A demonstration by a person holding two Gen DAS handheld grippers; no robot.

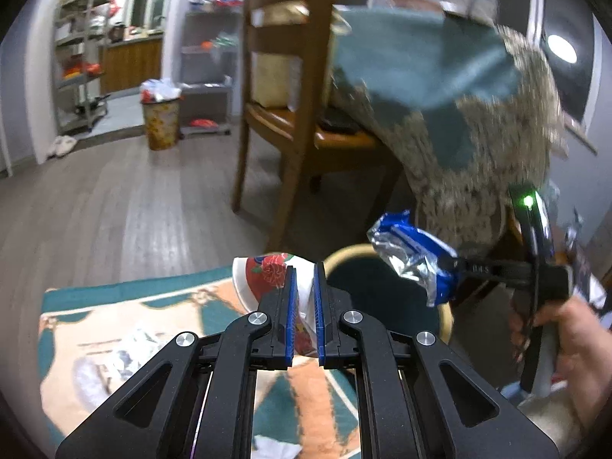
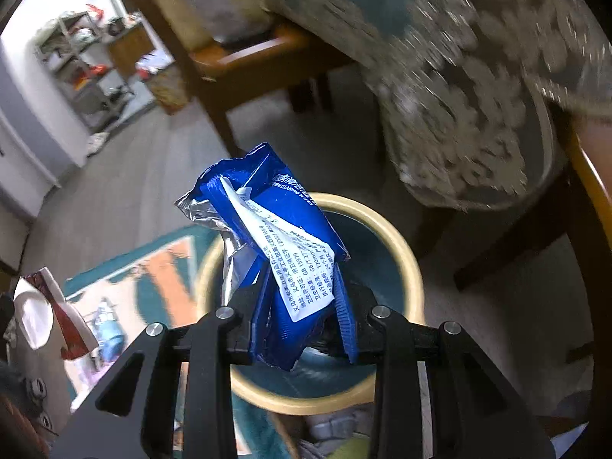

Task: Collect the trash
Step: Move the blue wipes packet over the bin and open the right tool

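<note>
A wooden chair (image 1: 283, 114) stands on the grey plank floor (image 1: 126, 206) in the far middle of the left wrist view, with a table draped in a teal and lace cloth (image 1: 440, 76) to its right. Nearer lies a patterned rug (image 1: 114, 306) in teal and orange, with some crumpled litter on it at the left. At the rug's right edge sits a round bin (image 2: 411, 267) with a tan rim and dark inside. A second, full bin (image 1: 160, 114) stands far left by the shelves.

The right gripper (image 2: 302, 329) is clamped on a blue foil wipes wrapper (image 2: 275, 222), holding it directly over the round bin's mouth. The left gripper (image 1: 304, 306) pinches a crushed paper cup (image 1: 267, 271) with a red flower print, just left of the bin.
</note>
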